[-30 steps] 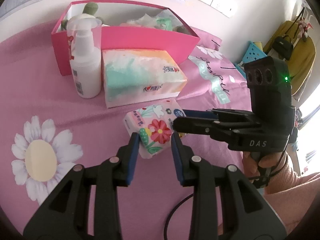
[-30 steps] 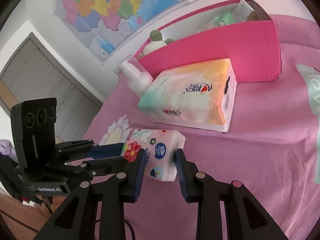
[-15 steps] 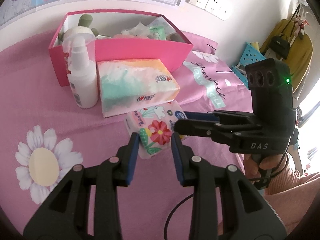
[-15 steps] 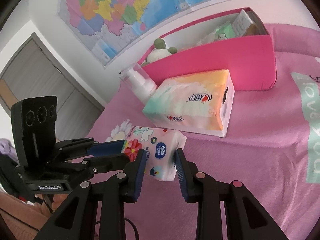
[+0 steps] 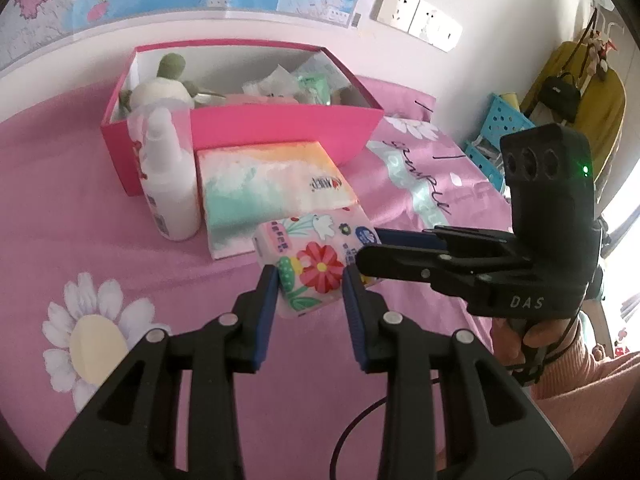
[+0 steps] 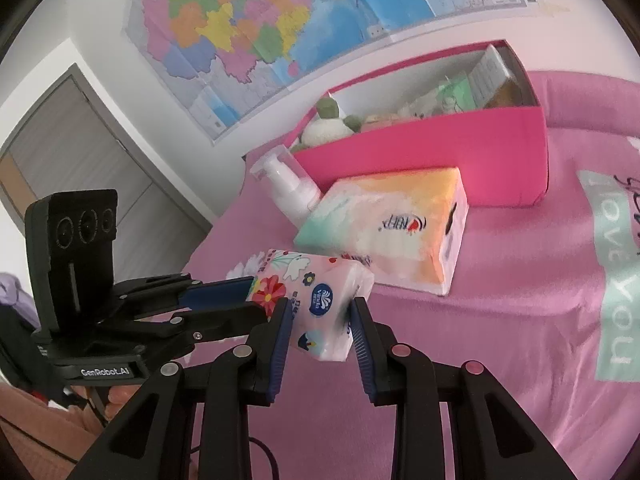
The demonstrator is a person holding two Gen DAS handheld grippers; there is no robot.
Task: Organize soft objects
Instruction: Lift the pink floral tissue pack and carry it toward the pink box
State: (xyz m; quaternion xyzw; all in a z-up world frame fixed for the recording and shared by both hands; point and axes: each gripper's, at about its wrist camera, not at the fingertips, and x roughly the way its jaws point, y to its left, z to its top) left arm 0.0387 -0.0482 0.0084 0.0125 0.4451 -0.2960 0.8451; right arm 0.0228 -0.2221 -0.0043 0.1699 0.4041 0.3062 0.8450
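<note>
Tissues in a small floral pack [image 5: 316, 260] hang just above a pink bed [image 5: 80, 220], gripped from two sides at once. The left gripper [image 5: 310, 284] has its blue-padded fingers [image 5: 267, 300] clenched on the near end of the pack. The right gripper [image 6: 320, 320] grasps the pack's other end, its fingers [image 6: 280, 332] pressing into the plastic wrap.

The pack looks light and squashy. Its film wrapper is glossy and probably slippery, so a hold across the full width of the short ends, where the paper bunches firm, seems safest. It should give under pressure rather than break.

Just beyond the pack lies a larger pastel tissue pack [image 5: 268, 188], on the bed. To its left stands a white pump bottle [image 5: 168, 184], upright. Farther off sits an open pink box [image 5: 280, 128] holding a plush toy [image 5: 164, 88] and several soft packets.

The left wrist view shows the right gripper reaching in from the right, a hand [image 5: 520, 344] under it, wall sockets [image 5: 416, 20], a blue basket [image 5: 500, 128] and hanging clothes at far right. The right wrist view shows the left gripper [image 6: 256, 300] coming in from the left, a wall map [image 6: 280, 20], a grey door [image 6: 80, 152], and the printed end of the larger pack, which the other view hides.
</note>
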